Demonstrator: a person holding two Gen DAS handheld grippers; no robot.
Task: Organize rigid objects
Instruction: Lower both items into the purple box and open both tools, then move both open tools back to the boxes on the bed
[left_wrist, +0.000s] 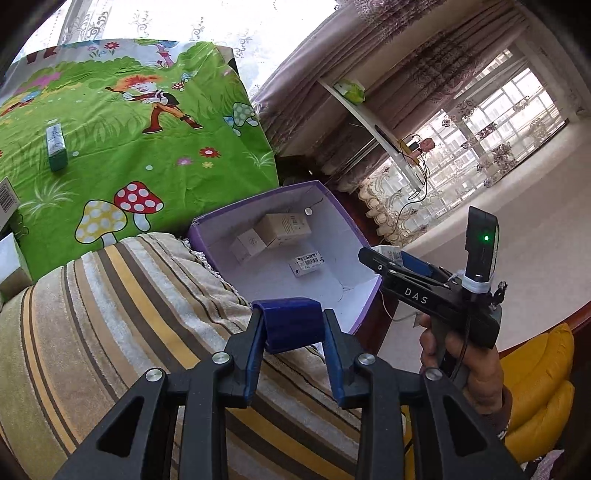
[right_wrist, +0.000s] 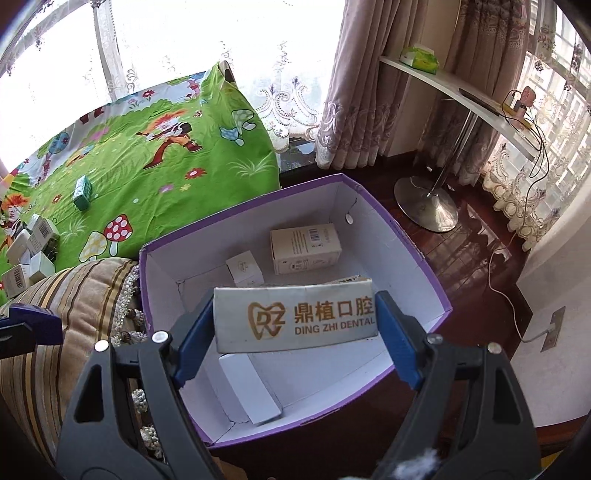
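Gripping a grey box printed DING ZHI DENTAL (right_wrist: 297, 319) by its two ends, the right claw (right_wrist: 295, 325) hangs over the purple-rimmed open box (right_wrist: 424, 258), where a tall beige carton (right_wrist: 304, 249), a small white carton (right_wrist: 245, 267) and a white flat box (right_wrist: 247, 387) already lie. The left claw (left_wrist: 293, 325) is clenched with nothing between its blue tips, over a striped cushion (left_wrist: 110, 314) beside that box. More small boxes, among them a green carton (left_wrist: 56, 147), rest on the green cartoon cloth (left_wrist: 147, 147)
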